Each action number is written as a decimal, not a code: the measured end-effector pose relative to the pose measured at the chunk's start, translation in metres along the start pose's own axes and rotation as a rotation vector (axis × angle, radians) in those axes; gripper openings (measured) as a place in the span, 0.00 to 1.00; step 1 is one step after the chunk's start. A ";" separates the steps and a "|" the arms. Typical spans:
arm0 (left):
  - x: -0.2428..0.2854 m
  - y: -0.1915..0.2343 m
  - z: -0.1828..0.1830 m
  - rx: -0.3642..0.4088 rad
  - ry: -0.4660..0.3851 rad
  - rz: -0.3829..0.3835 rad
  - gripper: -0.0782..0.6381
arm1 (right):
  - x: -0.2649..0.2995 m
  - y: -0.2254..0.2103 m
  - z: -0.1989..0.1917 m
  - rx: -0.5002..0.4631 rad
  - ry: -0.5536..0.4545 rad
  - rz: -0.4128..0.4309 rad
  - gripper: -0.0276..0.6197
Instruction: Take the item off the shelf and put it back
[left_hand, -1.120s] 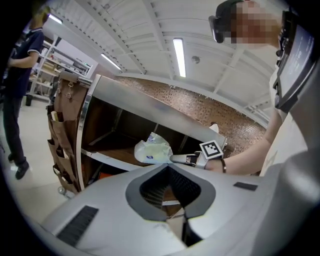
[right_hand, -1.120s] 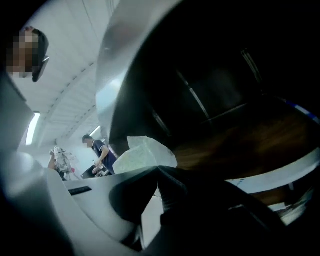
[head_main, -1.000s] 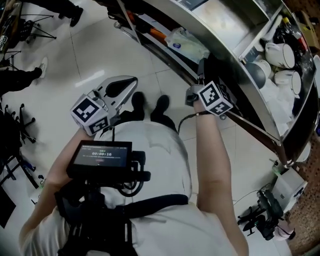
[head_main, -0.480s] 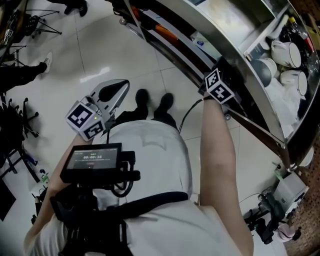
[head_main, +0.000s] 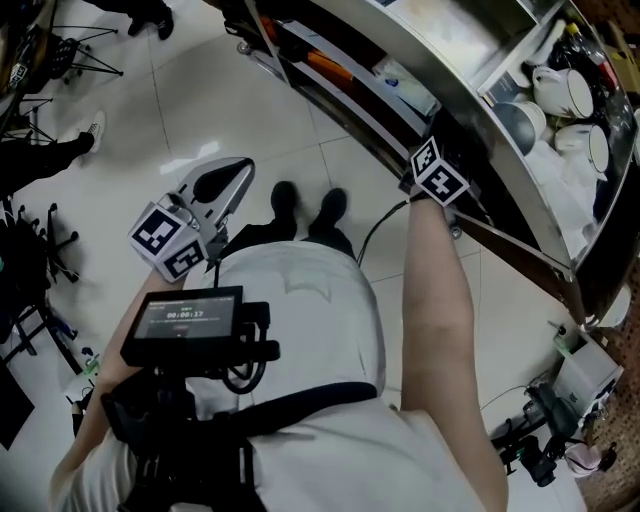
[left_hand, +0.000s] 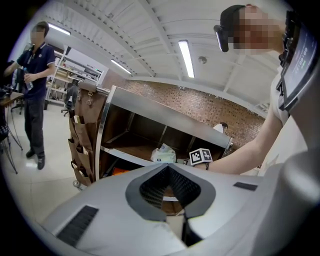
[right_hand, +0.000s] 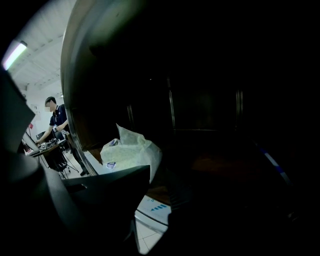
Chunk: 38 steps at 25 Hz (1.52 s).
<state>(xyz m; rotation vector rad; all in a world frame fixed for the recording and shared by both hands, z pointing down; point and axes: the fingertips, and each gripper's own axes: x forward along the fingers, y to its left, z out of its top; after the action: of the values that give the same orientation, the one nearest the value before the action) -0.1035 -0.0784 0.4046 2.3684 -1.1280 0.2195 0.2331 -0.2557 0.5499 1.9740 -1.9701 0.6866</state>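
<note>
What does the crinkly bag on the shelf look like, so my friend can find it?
Find the big metal shelf unit. On the brown board just under its top, near the front edge, sits a pale plastic bag. It is the only puffy, crumpled, whitish thing there; the orange thing lies one level lower.

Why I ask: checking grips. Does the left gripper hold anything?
No: the left gripper has its jaws together, with nothing between them.

Tight on the left inside the shelf (left_hand: 165, 114).
Crumpled bag (right_hand: 130, 152) blocks the left side; to its right the dark bay stands open, running deep.
</note>
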 end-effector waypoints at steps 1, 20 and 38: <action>0.000 0.000 0.001 0.003 -0.002 -0.003 0.12 | -0.006 0.000 0.000 0.006 -0.004 0.002 0.21; 0.002 -0.019 0.021 0.101 -0.054 -0.252 0.12 | -0.194 0.159 0.041 -0.006 -0.126 0.453 0.05; 0.010 -0.132 -0.001 0.180 -0.018 -0.331 0.12 | -0.292 0.140 0.065 -0.005 -0.235 0.564 0.05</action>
<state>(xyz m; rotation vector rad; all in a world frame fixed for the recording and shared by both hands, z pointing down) 0.0034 -0.0151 0.3601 2.6762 -0.7328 0.1897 0.1145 -0.0420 0.3279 1.5476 -2.7066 0.5798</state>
